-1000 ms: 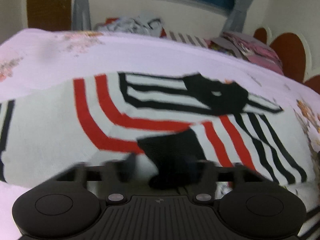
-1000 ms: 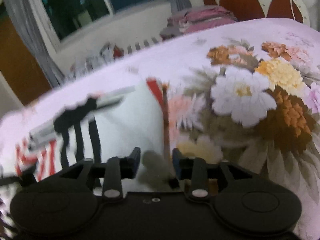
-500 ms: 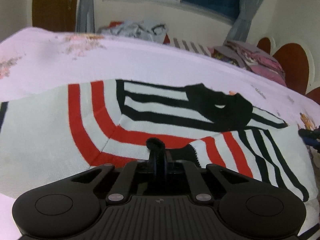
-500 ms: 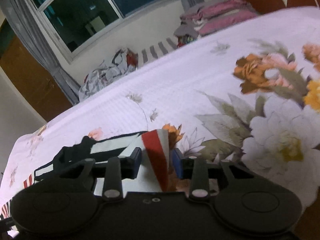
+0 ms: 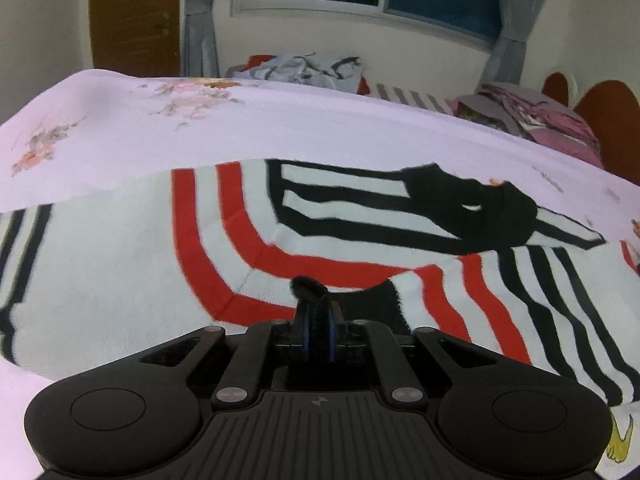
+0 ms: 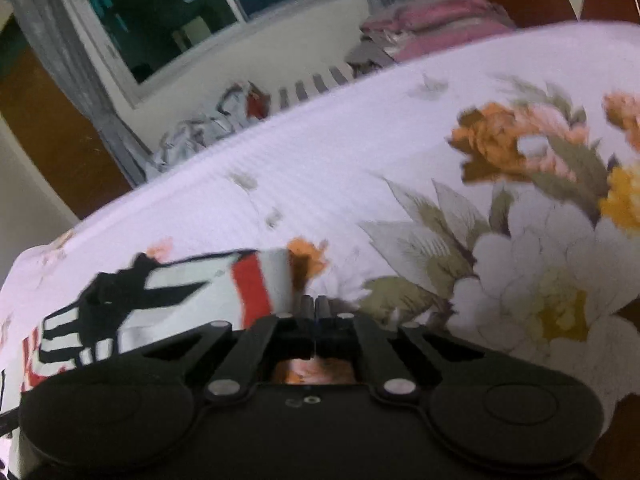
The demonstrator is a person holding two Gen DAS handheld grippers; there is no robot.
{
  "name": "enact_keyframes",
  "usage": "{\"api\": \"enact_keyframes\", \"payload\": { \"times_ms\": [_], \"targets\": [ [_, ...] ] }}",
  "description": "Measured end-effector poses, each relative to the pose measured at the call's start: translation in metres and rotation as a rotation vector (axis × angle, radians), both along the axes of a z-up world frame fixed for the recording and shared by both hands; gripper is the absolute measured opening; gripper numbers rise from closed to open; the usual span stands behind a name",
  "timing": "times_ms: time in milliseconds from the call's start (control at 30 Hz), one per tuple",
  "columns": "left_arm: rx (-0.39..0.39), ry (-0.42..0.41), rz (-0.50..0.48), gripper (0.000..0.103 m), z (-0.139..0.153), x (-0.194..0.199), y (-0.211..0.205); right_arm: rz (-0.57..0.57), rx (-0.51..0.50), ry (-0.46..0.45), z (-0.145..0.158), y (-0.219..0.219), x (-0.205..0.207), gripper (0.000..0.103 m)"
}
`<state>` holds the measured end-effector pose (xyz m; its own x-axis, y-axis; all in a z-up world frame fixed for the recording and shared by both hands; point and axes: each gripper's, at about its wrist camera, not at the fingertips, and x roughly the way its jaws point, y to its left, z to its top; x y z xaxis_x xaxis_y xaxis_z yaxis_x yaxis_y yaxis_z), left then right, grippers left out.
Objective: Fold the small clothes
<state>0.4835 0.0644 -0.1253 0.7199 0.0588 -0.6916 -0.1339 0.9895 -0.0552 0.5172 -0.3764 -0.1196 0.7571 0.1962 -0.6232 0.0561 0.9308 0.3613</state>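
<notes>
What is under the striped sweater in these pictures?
The striped sweater lies on a floral bedsheet, which shows all around it. The part of the sheet directly beneath the sweater is covered and cannot be seen.

I see the sweater as a soft knit with a fine ribbed, matt surface, white with red and black stripes; its black cuff looks fuzzy where my left tongs pinch it. The tongs are matt black plastic, ribbed on the housing, with small dull metal pins at the links; my right tongs look the same. The bedspread is matt woven cloth with a fine corded texture and a printed flower pattern. Far off, the door looks like smooth brown wood and the curtains like thin grey cloth.
</notes>
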Motion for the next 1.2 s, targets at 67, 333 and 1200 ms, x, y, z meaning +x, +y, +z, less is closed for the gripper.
{"api": "enact_keyframes", "payload": {
  "times_ms": [67,333,1200],
  "targets": [
    [0.074,-0.053,0.065,0.039,0.012,-0.009,-0.003,0.030,-0.020,-0.037,0.010,0.007,-0.003,0.006],
    [0.073,-0.050,-0.129,0.039,0.015,0.008,-0.083,0.175,-0.164,-0.015,0.003,0.043,0.017,0.003],
    [0.053,0.006,-0.183,0.042,0.010,-0.023,-0.073,0.216,-0.198,0.046,0.019,0.066,-0.060,0.019]
  ]
}}
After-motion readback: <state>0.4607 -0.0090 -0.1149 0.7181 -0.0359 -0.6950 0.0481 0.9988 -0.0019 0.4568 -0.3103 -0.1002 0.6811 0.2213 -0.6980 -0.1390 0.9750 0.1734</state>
